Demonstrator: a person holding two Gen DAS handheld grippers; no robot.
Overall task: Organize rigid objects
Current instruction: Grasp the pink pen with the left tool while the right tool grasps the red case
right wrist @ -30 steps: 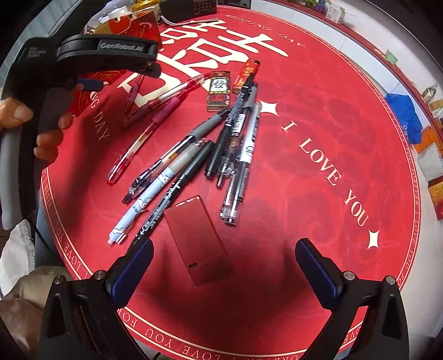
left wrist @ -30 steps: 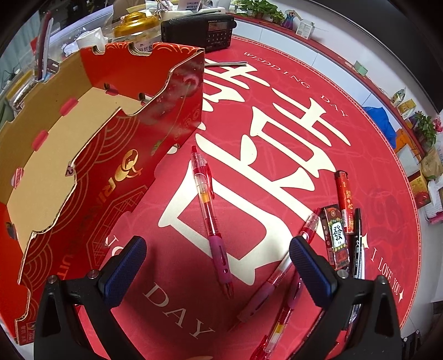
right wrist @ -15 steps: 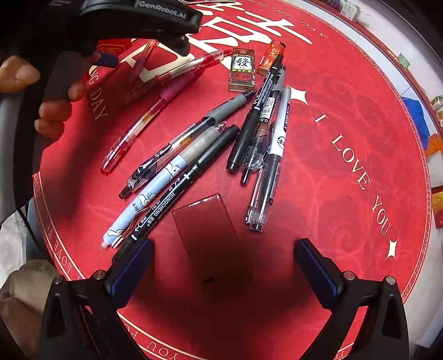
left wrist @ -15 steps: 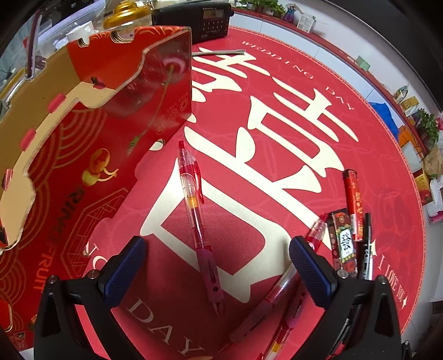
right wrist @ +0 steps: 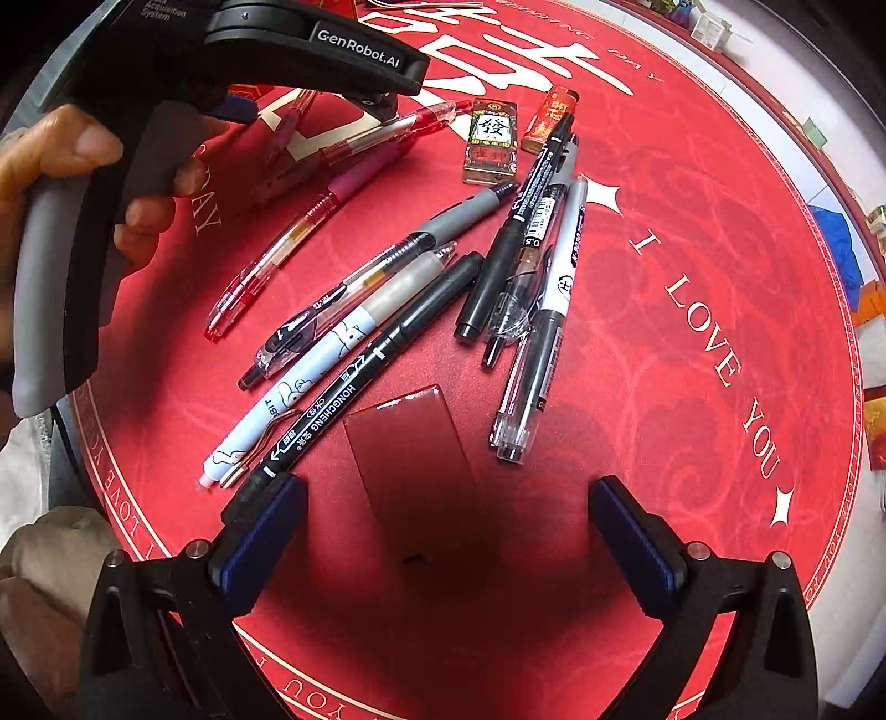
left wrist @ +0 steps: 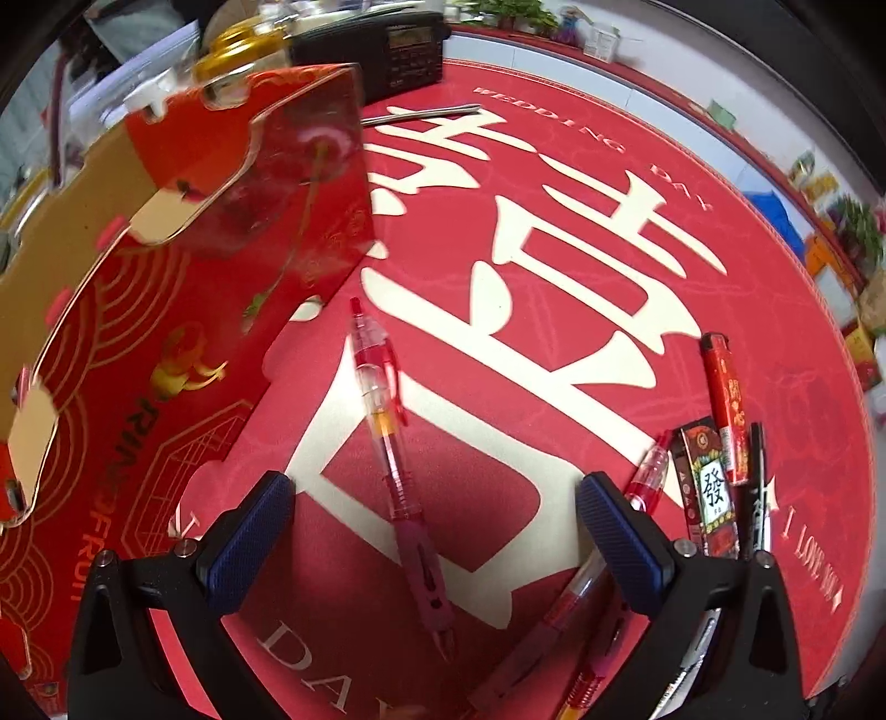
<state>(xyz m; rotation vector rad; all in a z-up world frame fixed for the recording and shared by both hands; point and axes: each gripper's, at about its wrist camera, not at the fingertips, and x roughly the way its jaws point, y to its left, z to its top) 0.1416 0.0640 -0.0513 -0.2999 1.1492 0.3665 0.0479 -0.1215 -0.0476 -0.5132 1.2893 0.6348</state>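
Round table under a red wedding-day mat (left wrist: 581, 183) with cream characters and "I LOVE YOU" lettering. Black radio (left wrist: 387, 50) at far edge, potted green plants (left wrist: 509, 11) behind it. White floor (left wrist: 637, 94) beyond, blue cloth (left wrist: 775, 216) lying on it. Bright even light.

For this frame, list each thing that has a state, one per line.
left gripper: open, empty, over the red pen.
right gripper: open, empty, over the dark red card.
red pen: flat on the mat, apart from the pile.
dark red card: flat.
red box: open-topped.
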